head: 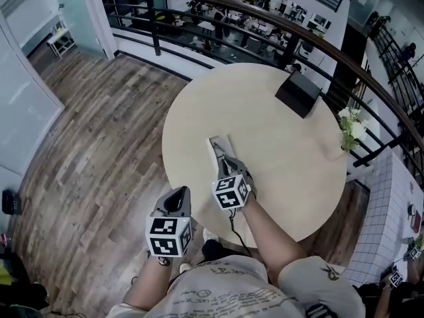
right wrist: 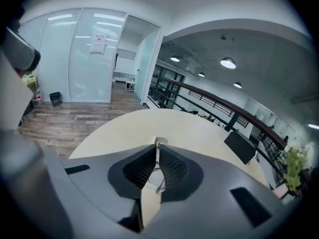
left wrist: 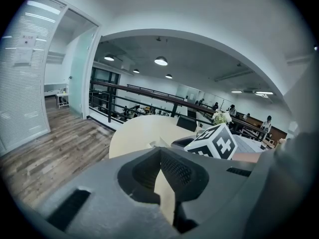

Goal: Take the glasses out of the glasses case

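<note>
A white glasses case [head: 217, 146] lies on the round beige table [head: 278, 151], just beyond my right gripper [head: 226, 163]. In the right gripper view the right gripper [right wrist: 156, 147] is shut on the glasses [right wrist: 156, 178]; a lens and a thin wire frame show between the pads. The case [right wrist: 160, 142] peeks out just past the jaw tips. My left gripper [head: 177, 195] hangs off the table's near-left edge, above the wooden floor. In its own view the left gripper [left wrist: 160, 151] is shut with nothing in it.
A black box [head: 299, 93] stands at the table's far right. White flowers [head: 351, 130] sit by the right rim. A dark railing [head: 199, 8] curves behind the table, and a glass wall [right wrist: 89, 54] is to the left.
</note>
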